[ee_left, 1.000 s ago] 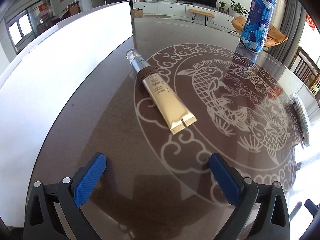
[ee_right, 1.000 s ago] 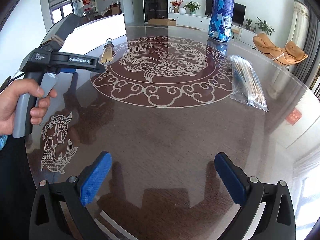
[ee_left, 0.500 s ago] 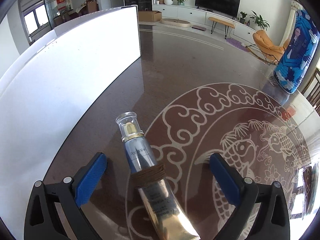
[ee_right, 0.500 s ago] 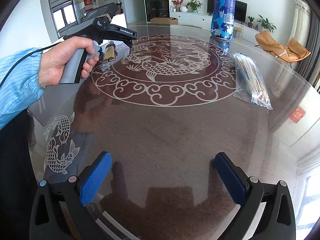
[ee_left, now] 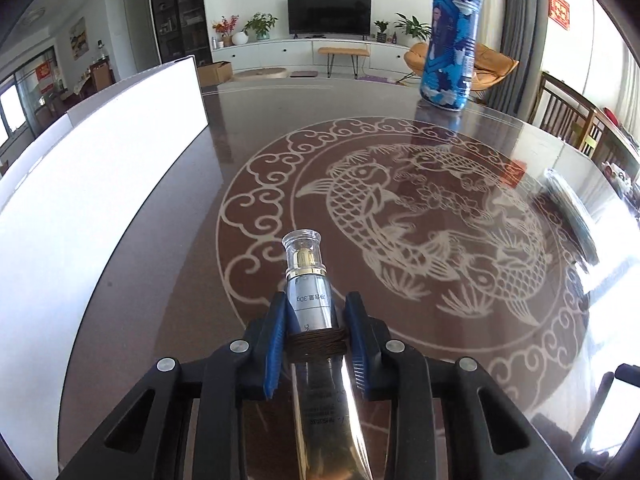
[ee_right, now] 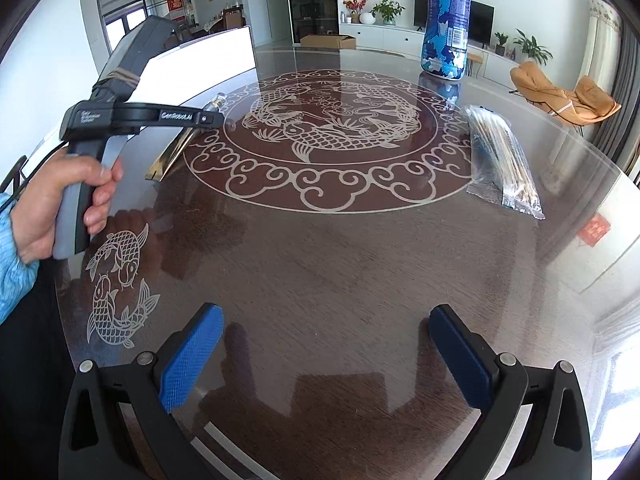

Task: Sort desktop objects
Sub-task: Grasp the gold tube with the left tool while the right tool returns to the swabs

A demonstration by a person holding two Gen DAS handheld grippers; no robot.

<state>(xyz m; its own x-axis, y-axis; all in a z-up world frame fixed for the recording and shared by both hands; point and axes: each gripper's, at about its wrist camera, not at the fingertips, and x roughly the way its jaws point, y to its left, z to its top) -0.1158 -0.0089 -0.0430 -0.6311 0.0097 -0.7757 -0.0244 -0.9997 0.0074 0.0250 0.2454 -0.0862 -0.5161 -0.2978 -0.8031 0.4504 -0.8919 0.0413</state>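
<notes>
**Left tool clamped on the cosmetic tube, right tool idle**

Left tool (ee_left: 315,334): jaws have just been closing and now pinch the cosmetic tube (ee_left: 316,320) from both sides, pads right at the brown cord band (ee_left: 317,344) wrapped round its shoulder. Clear cap (ee_left: 303,248) points away from the camera, gold crimped tail runs back under the tool. From the right wrist view the tube looks tilted, tail end low near the table (ee_right: 320,260); can't tell if it still touches.

Right tool (ee_right: 324,354): wide open, nothing between the pads, hanging over bare table.

Handling, my read:
- Light. Silver neck part likely stiff, gold body soft and squeezable; foil finish probably slick.
- Cord band is the sensible grip point: texture, and close to the rigid shoulder. Gripping further back risks squashing the body.
- Cap looks like hard clear plastic; avoid knocking it.

Others on the table: blue patterned bottle (ee_right: 446,20) standing at the far side, clear packet of sticks (ee_right: 500,156) lying to the right. White box (ee_left: 100,152) sits left of the tube, likely drop target.
</notes>
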